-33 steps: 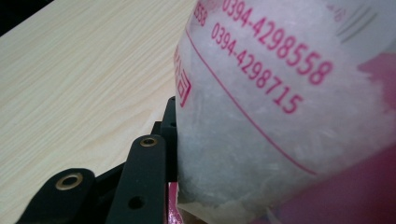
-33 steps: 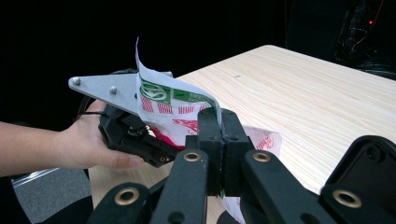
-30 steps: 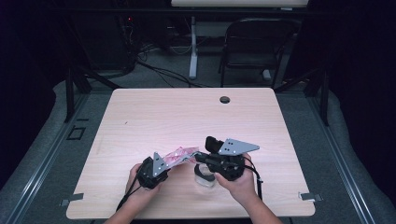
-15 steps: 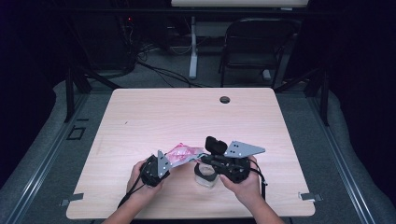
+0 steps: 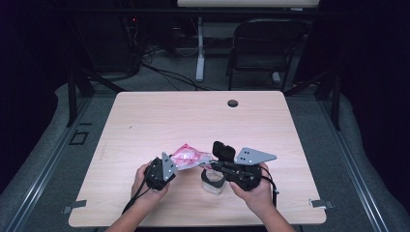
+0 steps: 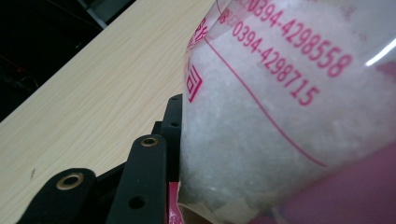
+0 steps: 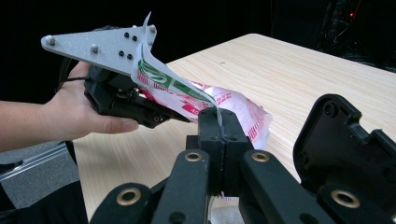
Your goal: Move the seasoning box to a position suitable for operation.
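A pink and white plastic bag (image 5: 189,156) of white granules hangs between my two grippers above the table's front. My left gripper (image 5: 175,164) is shut on its lower end. In the left gripper view the bag (image 6: 285,112) presses against one black finger (image 6: 145,173). My right gripper (image 5: 206,166) is shut on a thin strip of the bag's upper edge. The right gripper view has its jaws (image 7: 218,123) closed together on that strip, with the bag (image 7: 236,108) and the left gripper (image 7: 156,115) behind. A small clear cup (image 5: 213,181) stands on the table under the right gripper.
The wooden table (image 5: 193,121) has a round cable hole (image 5: 233,103) near its far edge. A dark chair (image 5: 263,46) and cables lie beyond it. Both of the person's hands rest near the front edge.
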`<action>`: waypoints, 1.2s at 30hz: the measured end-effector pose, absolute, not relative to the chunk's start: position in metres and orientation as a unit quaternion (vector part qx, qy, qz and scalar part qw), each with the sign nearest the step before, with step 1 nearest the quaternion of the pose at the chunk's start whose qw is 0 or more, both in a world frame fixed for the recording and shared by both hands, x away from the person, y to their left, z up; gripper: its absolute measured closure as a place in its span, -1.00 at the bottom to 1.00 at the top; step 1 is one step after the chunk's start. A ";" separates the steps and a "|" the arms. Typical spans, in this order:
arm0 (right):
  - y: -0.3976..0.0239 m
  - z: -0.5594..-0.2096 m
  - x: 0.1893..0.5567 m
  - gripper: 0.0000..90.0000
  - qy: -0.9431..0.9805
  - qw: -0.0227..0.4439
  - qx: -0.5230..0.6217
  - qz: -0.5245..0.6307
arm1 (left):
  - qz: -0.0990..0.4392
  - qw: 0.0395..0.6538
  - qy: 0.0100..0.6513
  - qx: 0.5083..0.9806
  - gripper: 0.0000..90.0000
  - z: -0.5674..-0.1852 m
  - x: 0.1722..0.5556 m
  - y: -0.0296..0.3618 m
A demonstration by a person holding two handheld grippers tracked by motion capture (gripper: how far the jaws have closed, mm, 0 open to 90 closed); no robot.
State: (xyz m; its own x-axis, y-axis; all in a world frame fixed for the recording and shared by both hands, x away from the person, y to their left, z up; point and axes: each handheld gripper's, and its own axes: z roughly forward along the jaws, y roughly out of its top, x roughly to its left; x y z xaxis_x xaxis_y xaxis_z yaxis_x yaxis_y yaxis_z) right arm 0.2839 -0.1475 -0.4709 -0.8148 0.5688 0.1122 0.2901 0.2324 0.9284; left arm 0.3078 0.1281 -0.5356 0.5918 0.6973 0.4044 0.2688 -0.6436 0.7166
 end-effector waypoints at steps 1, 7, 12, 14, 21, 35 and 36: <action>-0.148 -0.471 0.284 1.00 0.775 0.126 0.277 0.554 | 0.349 0.310 0.290 0.836 0.49 -0.535 0.308 0.128; -0.152 -0.472 0.282 1.00 0.776 0.126 0.279 0.552 | 0.358 0.310 0.287 0.832 0.49 -0.532 0.308 0.126; -0.152 -0.476 0.280 1.00 0.777 0.123 0.281 0.549 | 0.360 0.310 0.290 0.830 0.49 -0.531 0.307 0.127; -0.152 -0.477 0.280 1.00 0.779 0.122 0.281 0.547 | 0.361 0.313 0.295 0.827 0.49 -0.532 0.307 0.127; -0.154 -0.484 0.280 1.00 0.780 0.119 0.285 0.544 | 0.363 0.315 0.297 0.825 0.49 -0.532 0.307 0.127; -0.155 -0.491 0.284 1.00 0.781 0.123 0.290 0.539 | 0.363 0.315 0.301 0.824 0.49 -0.534 0.308 0.125; -0.155 -0.492 0.285 1.00 0.781 0.121 0.291 0.540 | 0.363 0.315 0.301 0.824 0.49 -0.534 0.308 0.125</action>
State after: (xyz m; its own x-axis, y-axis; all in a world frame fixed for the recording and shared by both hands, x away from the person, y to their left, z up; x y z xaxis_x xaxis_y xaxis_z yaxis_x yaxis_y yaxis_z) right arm 0.2845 -0.1554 -0.4919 -0.8014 0.5848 0.1253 0.3239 0.2483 0.9129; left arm 0.3084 0.1253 -0.5341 0.5553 0.7249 0.4077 0.2685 -0.6202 0.7371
